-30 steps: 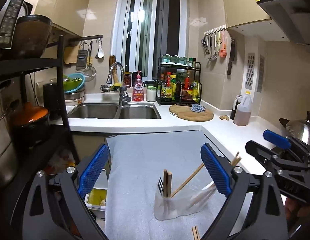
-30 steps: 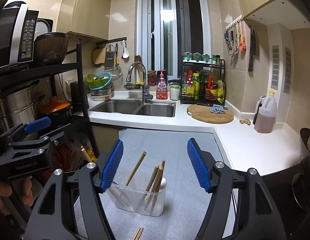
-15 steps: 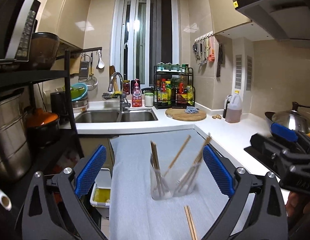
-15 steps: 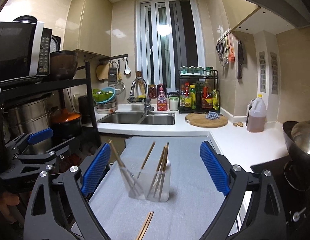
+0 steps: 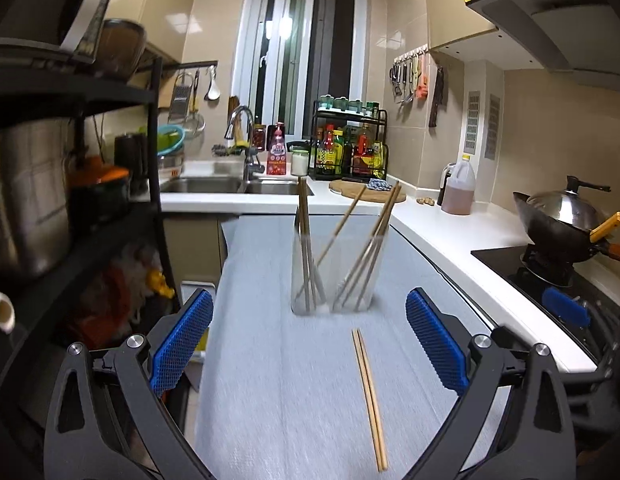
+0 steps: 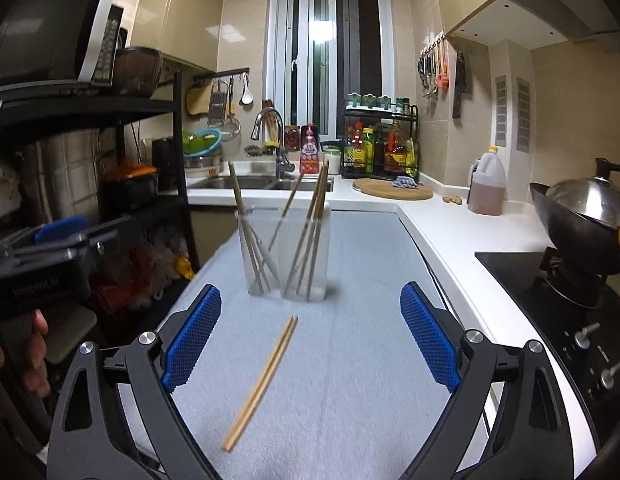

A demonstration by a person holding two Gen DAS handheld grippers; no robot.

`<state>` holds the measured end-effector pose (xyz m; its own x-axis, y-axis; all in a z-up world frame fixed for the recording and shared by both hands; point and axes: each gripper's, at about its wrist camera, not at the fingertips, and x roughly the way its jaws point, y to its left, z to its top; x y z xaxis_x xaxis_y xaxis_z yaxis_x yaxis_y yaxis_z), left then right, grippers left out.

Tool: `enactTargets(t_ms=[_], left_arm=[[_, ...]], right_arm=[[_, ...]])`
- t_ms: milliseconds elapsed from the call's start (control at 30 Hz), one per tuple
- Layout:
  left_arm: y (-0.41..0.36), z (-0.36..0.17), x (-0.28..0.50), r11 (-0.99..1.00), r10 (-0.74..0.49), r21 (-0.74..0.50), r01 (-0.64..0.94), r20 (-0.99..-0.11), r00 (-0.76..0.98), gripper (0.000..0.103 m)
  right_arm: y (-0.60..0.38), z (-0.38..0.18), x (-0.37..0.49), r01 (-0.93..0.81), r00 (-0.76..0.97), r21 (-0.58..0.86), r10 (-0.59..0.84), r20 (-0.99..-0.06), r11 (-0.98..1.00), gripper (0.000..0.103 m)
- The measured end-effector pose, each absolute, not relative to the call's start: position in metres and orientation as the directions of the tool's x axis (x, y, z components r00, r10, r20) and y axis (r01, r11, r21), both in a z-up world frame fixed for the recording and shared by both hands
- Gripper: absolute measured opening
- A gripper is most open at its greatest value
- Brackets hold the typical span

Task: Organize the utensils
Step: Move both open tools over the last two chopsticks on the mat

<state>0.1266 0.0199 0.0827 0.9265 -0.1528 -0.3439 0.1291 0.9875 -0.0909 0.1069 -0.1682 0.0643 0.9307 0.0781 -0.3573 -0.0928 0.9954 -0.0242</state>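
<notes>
A clear holder (image 6: 285,254) stood at the centre of the frame on the grey-covered worktop (image 6: 349,380), with chopsticks (image 6: 310,224) leaning inside it. A loose pair of chopsticks (image 6: 262,384) lay flat below it. The right tongs (image 6: 310,336) gaped wide and empty; the left tongs (image 5: 310,340) likewise. The red bottle (image 6: 310,154) by the sink bore a label too small to read.
</notes>
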Motion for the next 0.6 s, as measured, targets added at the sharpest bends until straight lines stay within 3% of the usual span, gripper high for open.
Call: enactTargets(t_ms=[333,600], left_arm=[[0.024,0.019,0.097,0.987,-0.147,-0.118,0.108,-0.405,0.903,0.094],[0.045,-0.012,0.089,0.993,-0.070,-0.116,0.018,-0.459,0.885,0.094]], right_arm=[[-0.163,0.010,0.078,-0.091,0.901,-0.030,0.070,-0.428,0.995,0.090],[-0.155,-0.032,0.083,-0.101,0.863,-0.019,0.078,-0.500,0.995,0.089]])
